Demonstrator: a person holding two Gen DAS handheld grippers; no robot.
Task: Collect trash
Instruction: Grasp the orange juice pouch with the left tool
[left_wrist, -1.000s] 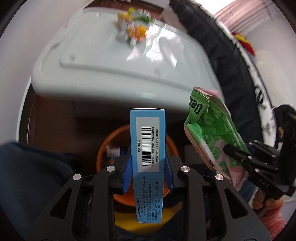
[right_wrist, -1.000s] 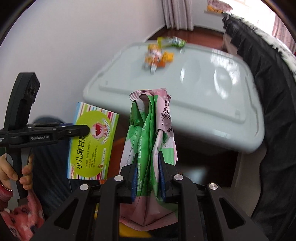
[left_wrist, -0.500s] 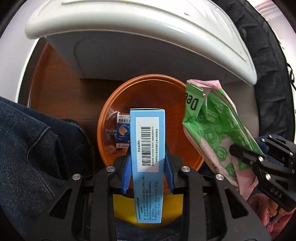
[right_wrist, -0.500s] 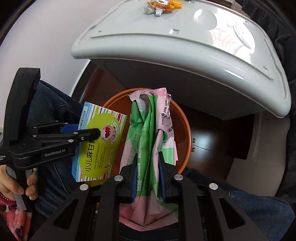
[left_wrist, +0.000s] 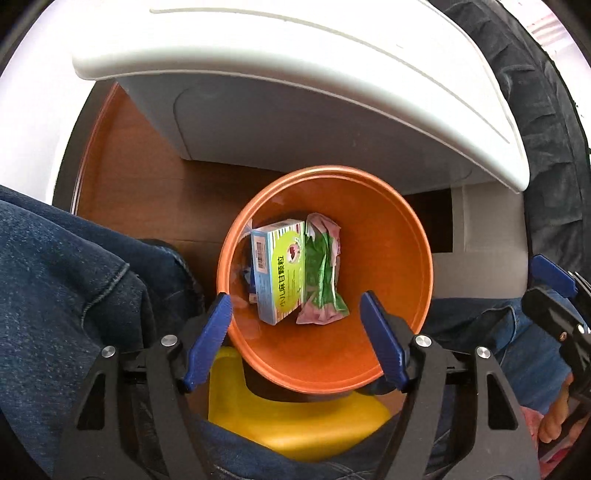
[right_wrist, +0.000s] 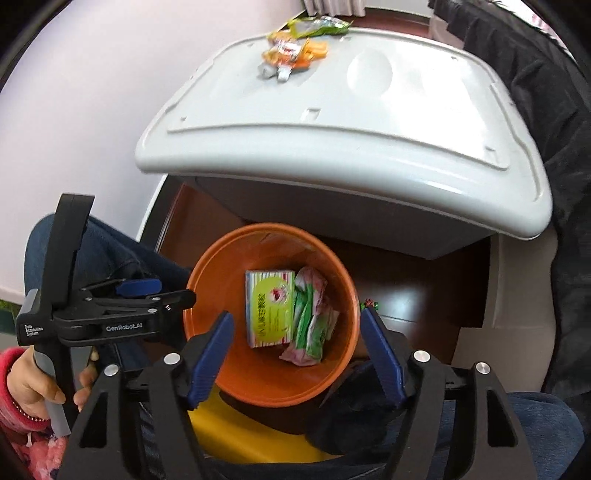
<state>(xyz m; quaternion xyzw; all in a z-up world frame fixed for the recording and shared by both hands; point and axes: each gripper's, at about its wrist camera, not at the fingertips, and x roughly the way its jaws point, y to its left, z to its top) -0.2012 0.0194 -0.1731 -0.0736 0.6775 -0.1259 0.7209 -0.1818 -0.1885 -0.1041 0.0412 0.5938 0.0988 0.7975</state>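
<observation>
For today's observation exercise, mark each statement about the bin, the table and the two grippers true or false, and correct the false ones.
1. The left gripper holds a box. False: its jaws are wide open and hold nothing.
2. A striped box and a green and pink packet lie side by side in the orange bin. True.
3. The white table is bare. False: wrappers lie at its far edge.
4. The right gripper is open. True.
5. The bin stands on the table. False: it stands on the floor, below the table's edge.
</observation>
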